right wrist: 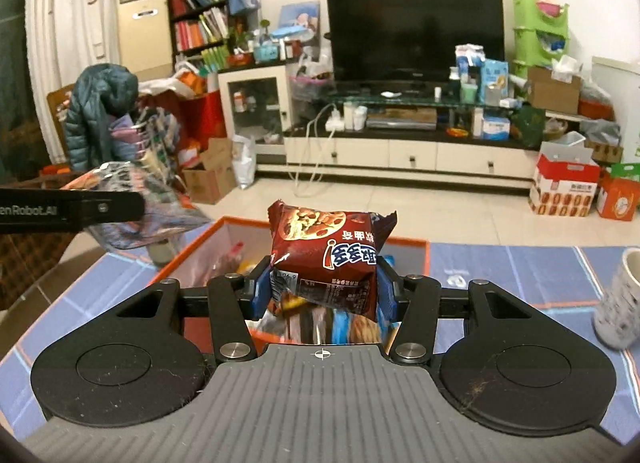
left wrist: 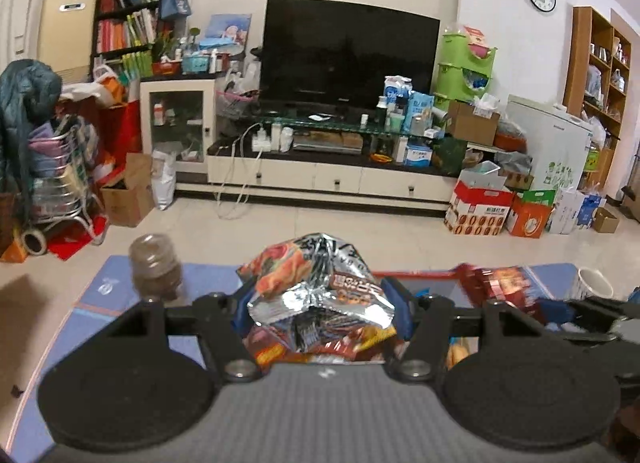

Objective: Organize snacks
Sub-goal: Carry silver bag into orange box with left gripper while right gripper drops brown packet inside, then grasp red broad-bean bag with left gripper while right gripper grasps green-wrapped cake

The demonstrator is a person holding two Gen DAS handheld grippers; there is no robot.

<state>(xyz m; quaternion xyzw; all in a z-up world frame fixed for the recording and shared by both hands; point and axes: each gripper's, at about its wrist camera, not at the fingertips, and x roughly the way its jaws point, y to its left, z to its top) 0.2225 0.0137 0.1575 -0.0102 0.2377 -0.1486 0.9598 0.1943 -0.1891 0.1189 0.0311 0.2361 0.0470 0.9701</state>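
Left to right: brown-lidded jar (left wrist: 156, 271) stands on the blue worktop (left wrist: 108, 287), far left. Left tongs (left wrist: 320, 303) clenched on a crumpled silver snack bag (left wrist: 320, 287), held up off the worktop. Orange-rimmed box (right wrist: 404, 243) sits on the worktop with more snack packs inside. Right tongs (right wrist: 323, 291) grip a dark red cookie pack (right wrist: 328, 259), lifted above that box, blue pads pressing both its sides. White mug (right wrist: 620, 299) stands on the worktop far right.
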